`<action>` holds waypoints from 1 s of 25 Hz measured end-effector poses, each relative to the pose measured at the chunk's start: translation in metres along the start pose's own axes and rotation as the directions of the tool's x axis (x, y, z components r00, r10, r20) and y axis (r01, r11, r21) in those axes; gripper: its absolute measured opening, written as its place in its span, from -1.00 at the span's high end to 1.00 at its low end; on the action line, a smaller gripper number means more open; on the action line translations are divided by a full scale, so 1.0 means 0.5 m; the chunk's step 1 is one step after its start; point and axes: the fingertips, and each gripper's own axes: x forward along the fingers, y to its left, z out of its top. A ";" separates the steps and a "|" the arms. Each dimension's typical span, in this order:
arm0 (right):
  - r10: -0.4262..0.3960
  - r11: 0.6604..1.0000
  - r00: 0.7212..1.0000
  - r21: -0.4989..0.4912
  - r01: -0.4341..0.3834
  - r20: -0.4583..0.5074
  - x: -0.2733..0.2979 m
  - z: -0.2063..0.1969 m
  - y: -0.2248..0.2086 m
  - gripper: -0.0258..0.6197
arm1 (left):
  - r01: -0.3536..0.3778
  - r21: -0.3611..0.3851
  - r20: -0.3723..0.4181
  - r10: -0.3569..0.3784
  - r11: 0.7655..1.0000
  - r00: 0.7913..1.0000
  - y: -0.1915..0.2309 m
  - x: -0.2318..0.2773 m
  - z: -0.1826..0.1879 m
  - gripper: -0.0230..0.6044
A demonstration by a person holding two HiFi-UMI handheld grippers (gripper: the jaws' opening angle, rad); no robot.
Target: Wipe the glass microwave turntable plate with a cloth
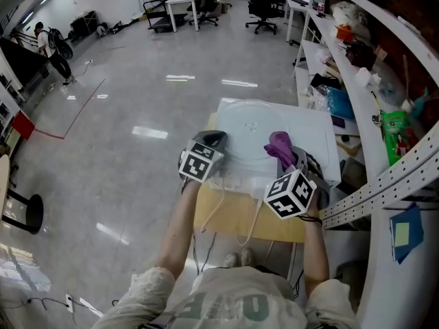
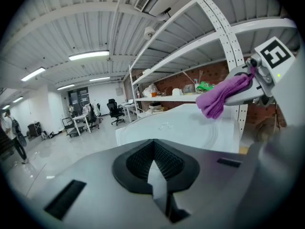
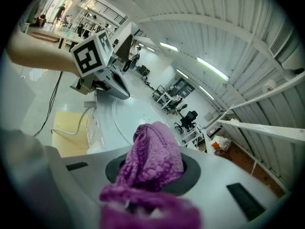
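Observation:
The clear glass turntable plate (image 1: 250, 125) lies flat on a white slab (image 1: 317, 125). My right gripper (image 1: 287, 157) is shut on a purple cloth (image 1: 279, 146), held just above the plate's near right rim. In the right gripper view the cloth (image 3: 155, 149) bulges out of the right gripper (image 3: 152, 168) and hides its tips. My left gripper (image 1: 214, 140) hovers at the plate's near left rim. In the left gripper view the left gripper (image 2: 152, 149) is shut with nothing in it, the plate (image 2: 181, 125) lies ahead, and the cloth (image 2: 221, 97) hangs at the right.
The slab rests on a small wooden table (image 1: 233, 221) with white cables (image 1: 212, 208) hanging over its front. Metal shelving (image 1: 374, 81) crowded with items runs close along the right. Open grey floor (image 1: 137, 115) lies left; office chairs (image 1: 262, 5) and a person (image 1: 53, 46) are far off.

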 end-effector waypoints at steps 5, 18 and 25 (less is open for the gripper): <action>-0.030 1.000 0.998 0.005 0.030 0.051 -0.040 0.035 0.035 0.77 | 0.007 -0.022 0.092 -0.005 1.000 0.996 -0.007 -0.045 0.018 0.92; 0.073 0.875 0.982 0.462 -0.146 0.171 -0.224 -0.055 0.235 0.77 | 0.037 -0.047 0.630 0.001 0.998 0.776 -0.200 -0.387 0.118 0.92; -0.034 0.847 0.988 0.529 -0.052 0.152 -0.396 -0.182 0.217 0.77 | 0.011 -0.089 0.690 0.054 0.996 0.721 -0.345 -0.523 0.127 0.92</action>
